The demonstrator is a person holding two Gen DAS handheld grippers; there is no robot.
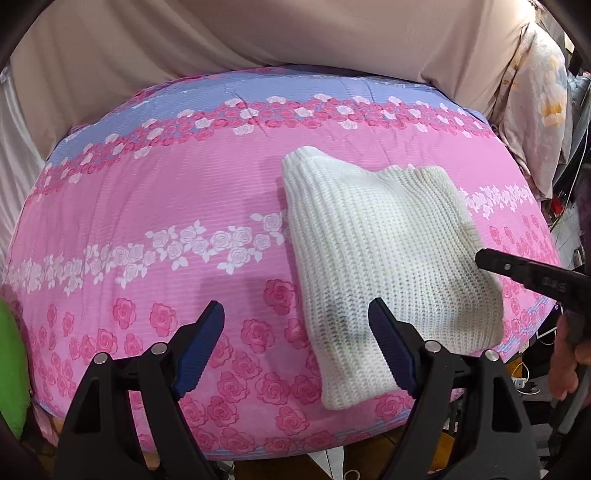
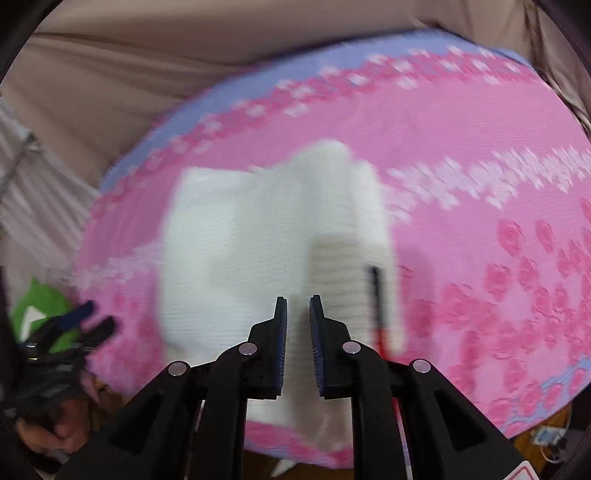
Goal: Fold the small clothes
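Left wrist view: my left hand-held gripper hangs wide open over the near edge of the bed, its blue pads spread well apart and holding nothing. The right pad sits over the near left edge of the white knit sweater, though I cannot tell whether it touches the knit. The sweater lies folded into a rough rectangle on the pink rose-print bedspread, running from about 12 o'clock down to 5 o'clock in this picture, with its ribbed end at the far side. At 3 o'clock the tip of my right hand-held gripper reaches in over the sweater's right edge, and a hand shows below it at 4 o'clock. A green object sits at 8 o'clock, off the bed's edge. Beige fabric fills the far background.

In the right wrist view, which is blurred by motion, the right gripper's jaws stand nearly closed with a narrow gap between them, gripping nothing, poised above the near part of the sweater. The left gripper and the hand holding it show at 8 o'clock, beside the bedspread's edge.
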